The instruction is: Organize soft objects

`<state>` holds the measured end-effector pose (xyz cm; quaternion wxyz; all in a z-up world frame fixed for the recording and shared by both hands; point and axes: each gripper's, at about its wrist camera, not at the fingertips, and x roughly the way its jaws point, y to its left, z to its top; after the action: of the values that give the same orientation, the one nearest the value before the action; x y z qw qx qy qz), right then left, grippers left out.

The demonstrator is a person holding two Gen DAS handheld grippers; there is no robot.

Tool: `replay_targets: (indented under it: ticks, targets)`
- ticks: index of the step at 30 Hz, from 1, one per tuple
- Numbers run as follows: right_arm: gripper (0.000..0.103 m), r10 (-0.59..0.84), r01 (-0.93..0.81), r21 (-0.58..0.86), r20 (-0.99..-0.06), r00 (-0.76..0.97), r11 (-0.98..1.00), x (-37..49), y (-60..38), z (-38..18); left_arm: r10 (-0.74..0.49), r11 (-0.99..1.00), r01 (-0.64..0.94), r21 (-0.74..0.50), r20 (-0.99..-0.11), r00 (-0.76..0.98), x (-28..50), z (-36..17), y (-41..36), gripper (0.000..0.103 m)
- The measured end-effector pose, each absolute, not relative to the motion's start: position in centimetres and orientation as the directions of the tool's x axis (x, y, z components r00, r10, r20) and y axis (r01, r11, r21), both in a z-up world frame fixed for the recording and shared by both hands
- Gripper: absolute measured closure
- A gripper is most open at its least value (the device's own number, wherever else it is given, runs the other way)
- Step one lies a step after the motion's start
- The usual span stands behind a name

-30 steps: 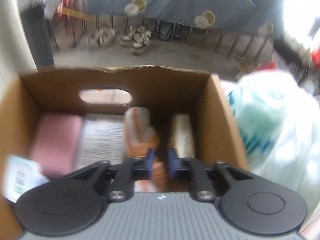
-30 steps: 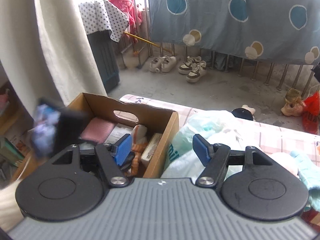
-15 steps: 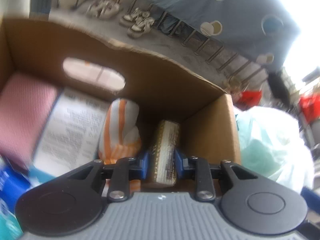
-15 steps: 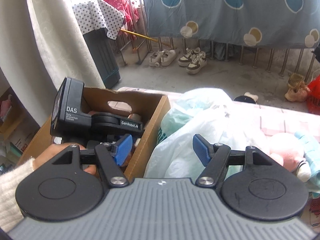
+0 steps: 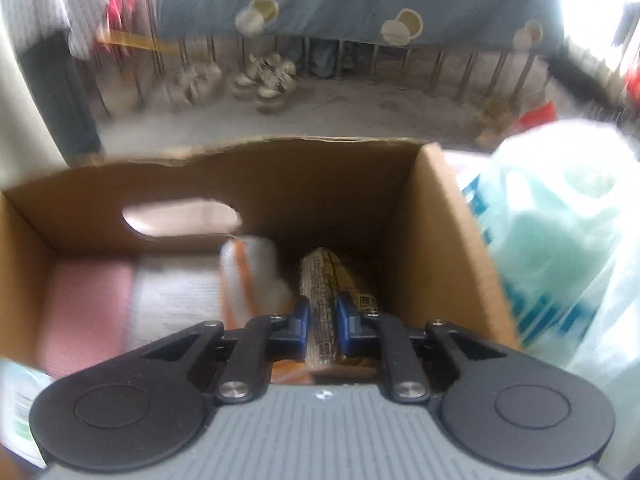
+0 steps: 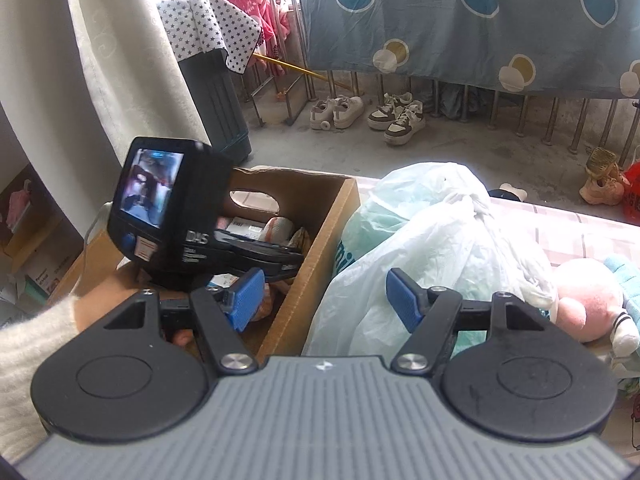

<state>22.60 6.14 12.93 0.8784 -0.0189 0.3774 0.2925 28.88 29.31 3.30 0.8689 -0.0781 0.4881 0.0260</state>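
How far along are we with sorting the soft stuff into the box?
Done: a striped pouch and pink cloth already lie in the cardboard box. In hand: the left gripper clamps a tan printed packet inside it. Left: the plastic bag and pink plush toy; the right gripper is open.

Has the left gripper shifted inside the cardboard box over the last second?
Yes. The left gripper went rightward, away from the orange-striped item, and now closes on the tan printed pack near the cardboard box right wall.

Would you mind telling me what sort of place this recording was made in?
Probably a home, by a balcony used for drying laundry: a spotted sheet hangs over railings, sneakers sit on the concrete floor, and a pink plush toy lies on checked bedding.
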Motion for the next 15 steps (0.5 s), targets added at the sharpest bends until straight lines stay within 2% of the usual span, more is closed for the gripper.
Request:
replay_targets:
  ticks: [4,5,6,9,10,11,12,13,14,15]
  targets:
    - [0.036,0.513,-0.524,0.215,-0.675,0.530,0.824,22.7,5.8,12.9,-0.246,0.894,-0.216,-0.394,-0.831,0.498,28.8,2.3,34.4,0.089]
    - [0.036,0.513,-0.522,0.217,-0.674,0.531,0.825,22.7,5.7,12.8,-0.277,0.864,-0.252,-0.436,-0.830,0.484,28.6,1.7,35.5,0.102]
    - [0.036,0.516,-0.520,0.223,-0.673,0.530,0.825,22.8,5.7,12.8,-0.274,0.854,-0.285,-0.435,-0.842,0.464,28.4,1.0,36.0,0.102]
    - [0.036,0.524,-0.517,0.237,-0.671,0.525,0.822,23.1,5.5,12.7,-0.185,0.937,-0.166,-0.307,-0.842,0.507,27.6,2.1,34.0,0.096]
    - [0.036,0.521,-0.517,0.234,-0.671,0.527,0.824,23.1,5.5,12.7,-0.161,0.954,-0.131,-0.268,-0.834,0.528,27.2,3.0,33.1,0.079]
    - [0.036,0.517,-0.518,0.226,-0.673,0.529,0.825,23.0,5.6,12.6,-0.144,0.963,-0.113,-0.246,-0.819,0.555,26.6,4.0,32.3,0.050]
    - [0.036,0.514,-0.522,0.218,-0.673,0.531,0.825,23.0,5.6,12.5,-0.120,0.973,-0.095,-0.212,-0.808,0.577,26.1,5.0,31.6,0.041]
    - [0.036,0.510,-0.523,0.210,-0.674,0.535,0.826,23.0,5.7,12.5,-0.078,0.985,-0.077,-0.154,-0.798,0.598,25.7,6.1,30.8,0.045]
    - [0.036,0.508,-0.522,0.207,-0.673,0.539,0.828,22.9,5.7,12.5,-0.031,0.992,-0.077,-0.098,-0.794,0.606,25.5,6.7,30.0,0.054]
    - [0.036,0.509,-0.518,0.211,-0.670,0.541,0.829,22.8,5.6,12.4,-0.004,0.997,-0.064,-0.051,-0.810,0.587,25.4,7.1,29.4,0.075]
